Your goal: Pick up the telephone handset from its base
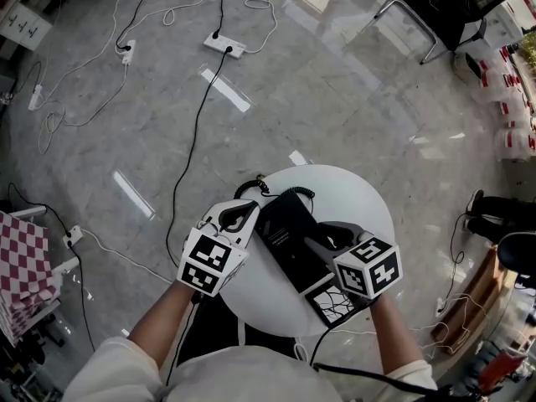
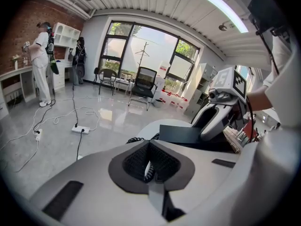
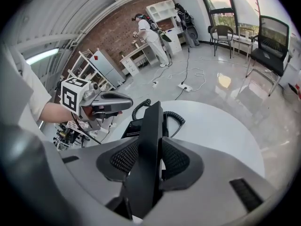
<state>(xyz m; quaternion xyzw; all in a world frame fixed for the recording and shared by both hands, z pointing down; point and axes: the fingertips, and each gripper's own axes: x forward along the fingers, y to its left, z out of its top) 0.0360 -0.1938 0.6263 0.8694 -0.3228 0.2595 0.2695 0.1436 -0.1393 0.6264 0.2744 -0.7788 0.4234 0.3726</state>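
Note:
A black telephone base (image 1: 285,229) lies on the round white table (image 1: 356,195), its coiled cord (image 1: 251,188) at the far left end. In the right gripper view the black handset (image 3: 151,140) stands edge-on between the pads, and my right gripper (image 3: 151,158) is shut on it, with the base (image 3: 134,126) and cord (image 3: 175,117) beyond. In the head view that gripper (image 1: 325,239) sits over the phone's right side. My left gripper (image 1: 244,216) rests at the phone's left edge, shut and empty (image 2: 149,163).
A patterned paper (image 1: 333,301) lies under the phone's near end. On the floor are a power strip (image 1: 224,45) and trailing cables. An office chair (image 1: 448,7) stands far right, a checkered cloth (image 1: 21,266) at left. People (image 3: 153,34) stand at a distant counter.

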